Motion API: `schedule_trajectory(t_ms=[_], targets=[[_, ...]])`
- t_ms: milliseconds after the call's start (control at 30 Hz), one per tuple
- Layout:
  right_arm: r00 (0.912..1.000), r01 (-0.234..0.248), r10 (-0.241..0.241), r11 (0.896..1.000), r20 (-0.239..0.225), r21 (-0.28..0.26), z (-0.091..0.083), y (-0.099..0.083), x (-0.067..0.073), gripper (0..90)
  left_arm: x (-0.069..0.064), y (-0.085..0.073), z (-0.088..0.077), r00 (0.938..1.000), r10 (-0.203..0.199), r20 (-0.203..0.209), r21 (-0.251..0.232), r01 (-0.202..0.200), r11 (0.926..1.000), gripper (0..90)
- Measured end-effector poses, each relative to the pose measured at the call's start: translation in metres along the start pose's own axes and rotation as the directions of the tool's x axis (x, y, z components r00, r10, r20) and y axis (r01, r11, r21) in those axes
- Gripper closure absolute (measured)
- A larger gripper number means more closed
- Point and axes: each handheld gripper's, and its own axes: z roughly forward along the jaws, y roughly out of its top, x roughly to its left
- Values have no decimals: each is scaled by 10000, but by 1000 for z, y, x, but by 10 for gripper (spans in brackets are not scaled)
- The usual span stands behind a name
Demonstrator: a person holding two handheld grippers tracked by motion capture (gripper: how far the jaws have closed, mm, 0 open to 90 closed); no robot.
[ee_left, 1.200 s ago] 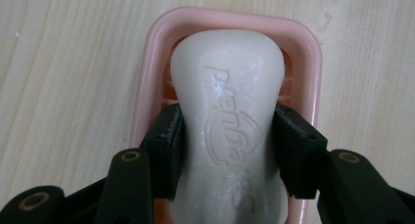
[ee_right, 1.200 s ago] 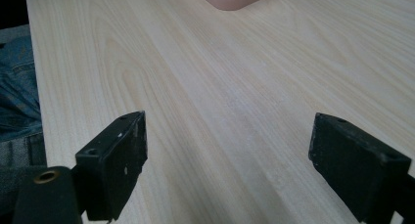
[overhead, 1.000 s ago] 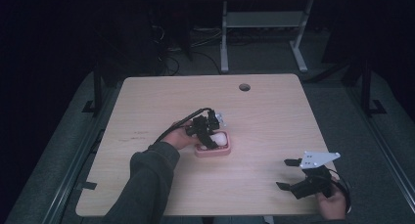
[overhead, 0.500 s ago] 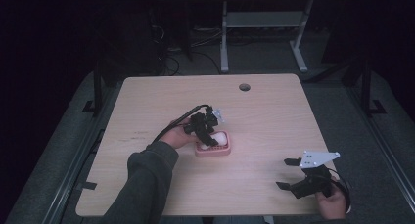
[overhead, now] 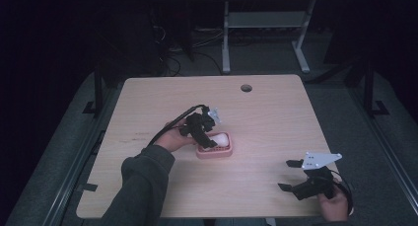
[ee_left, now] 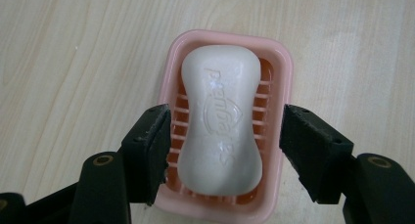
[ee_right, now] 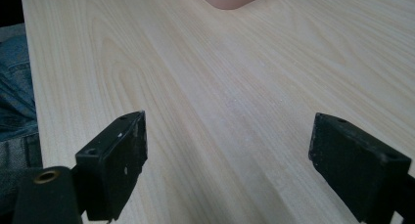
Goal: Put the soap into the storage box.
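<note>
On the wooden table (overhead: 276, 122), a pink soap dish (overhead: 215, 152) sits mid-table holding a white soap bar (ee_left: 220, 121). The left gripper (ee_left: 222, 150) hangs over it, jaws just opening, clear of the soap. It should rise straight up without nudging the dish; the right gripper (overhead: 296, 175) idles released, near right.

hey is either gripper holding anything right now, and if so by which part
Nothing is held. The left gripper has just been opening; its jaws stand apart on either side of the soap, which lies in the pink dish. The right gripper is open over bare table.
</note>
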Motion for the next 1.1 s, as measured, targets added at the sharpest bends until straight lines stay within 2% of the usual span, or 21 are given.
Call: schedule_trajectory(t_ms=[100, 333, 733, 800, 967, 1100], targets=[[10000, -2, 2, 10000, 25, -2, 1, 1, 0, 141, -2, -5, -5, 9998, -175, 93, -322, 178, 9993, 341], [10000, -29, 29, 10000, 31, 12, 3, 2, -1, 141, -5, -13, -8, 9998, -211, -45, -358, 209, 9991, 325], [9999, -119, 119, 9999, -30, 51, 5, 3, -1, 141, -15, -24, -10, 9997, -224, -44, -362, 222, 9991, 297], [9999, -129, 130, 9999, -26, 54, 5, 3, -1, 141, -17, -26, -11, 9994, -344, 0, -496, 343, 9982, 296], [9999, -140, 140, 9999, 32, 67, 5, 3, -2, 141, -23, -28, -14, 9997, -224, -115, -687, 216, 9974, 290], [9998, -188, 187, 9998, 99, 68, 4, 2, -2, 140, -26, -31, -15, 9997, -193, -146, -610, 184, 9980, 286]])
